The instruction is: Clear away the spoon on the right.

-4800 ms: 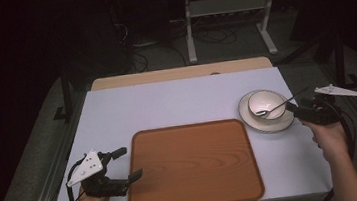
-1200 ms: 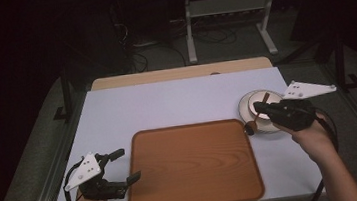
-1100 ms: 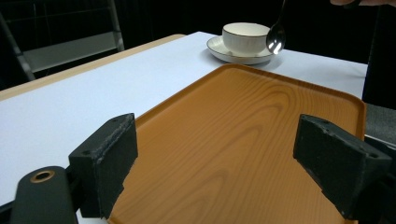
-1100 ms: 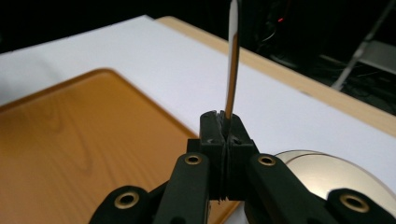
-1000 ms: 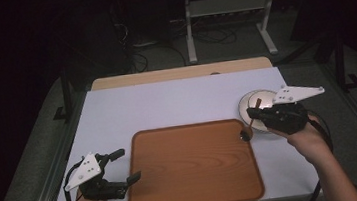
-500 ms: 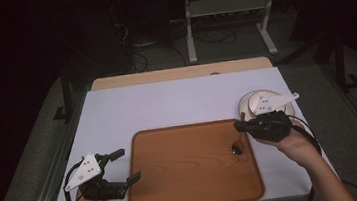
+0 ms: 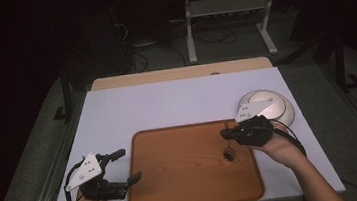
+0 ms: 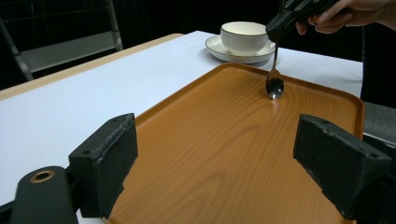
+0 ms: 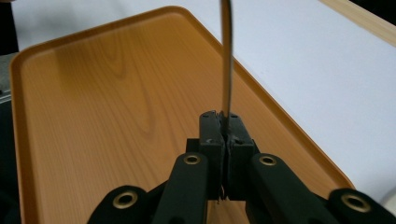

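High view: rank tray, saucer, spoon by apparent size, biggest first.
1. Tray, by far the largest.
2. Saucer, partly hidden behind the right gripper, yet clearly wider than the spoon is long.
3. Spoon, hanging from the shut jaws over the tray.

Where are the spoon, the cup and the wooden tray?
spoon (image 8: 274,87): left gripper view, on its bowl.
cup (image 8: 244,36): left gripper view, on its side wall.
wooden tray (image 7: 183,165): high view, on its bare floor.
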Tool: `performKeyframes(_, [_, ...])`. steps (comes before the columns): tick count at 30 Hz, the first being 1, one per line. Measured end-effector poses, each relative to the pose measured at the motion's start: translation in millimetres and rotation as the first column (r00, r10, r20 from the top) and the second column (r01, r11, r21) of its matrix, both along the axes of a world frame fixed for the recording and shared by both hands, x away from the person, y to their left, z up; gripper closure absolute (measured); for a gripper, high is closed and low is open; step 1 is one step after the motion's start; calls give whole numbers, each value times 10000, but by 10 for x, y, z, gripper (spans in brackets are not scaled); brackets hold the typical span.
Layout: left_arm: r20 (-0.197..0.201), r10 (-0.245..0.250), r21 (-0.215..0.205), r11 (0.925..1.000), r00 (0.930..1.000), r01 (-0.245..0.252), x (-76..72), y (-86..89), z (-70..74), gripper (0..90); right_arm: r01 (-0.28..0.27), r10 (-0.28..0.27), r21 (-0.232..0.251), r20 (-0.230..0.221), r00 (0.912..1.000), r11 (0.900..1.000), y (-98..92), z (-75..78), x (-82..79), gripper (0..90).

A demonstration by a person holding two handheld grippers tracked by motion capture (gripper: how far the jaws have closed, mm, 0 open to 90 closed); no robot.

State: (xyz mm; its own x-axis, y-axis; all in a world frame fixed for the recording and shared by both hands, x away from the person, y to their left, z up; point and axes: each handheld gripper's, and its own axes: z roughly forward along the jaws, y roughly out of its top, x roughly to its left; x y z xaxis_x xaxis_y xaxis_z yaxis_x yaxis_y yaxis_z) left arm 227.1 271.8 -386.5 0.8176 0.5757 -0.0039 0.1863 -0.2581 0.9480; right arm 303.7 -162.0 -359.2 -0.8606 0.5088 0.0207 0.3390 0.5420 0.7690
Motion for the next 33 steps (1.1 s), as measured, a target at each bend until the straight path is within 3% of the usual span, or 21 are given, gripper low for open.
performKeyframes(9, [0,10,17,10000,10000,-10,-1,-4,1,136,-568,569,-110,129,9983,9983,301,-73,61,852])
performKeyframes(12, [-16,16,1,10000,10000,-16,1,1,-2,136,-705,712,-444,142,9974,9965,388,-131,90,854])
performKeyframes(19, [-10,26,5,10000,10000,-26,0,2,-1,136,-1089,1078,-993,-164,9940,9891,542,-271,97,856])
performKeyframes(31, [-24,18,8,10000,10000,-18,-1,1,-1,136,-1289,1179,-1492,-803,9898,9804,637,-500,143,852])
performKeyframes(33, [-11,13,13,10000,10000,-13,-2,4,0,136,-1422,1283,-1802,-867,9879,9733,681,-552,133,852])
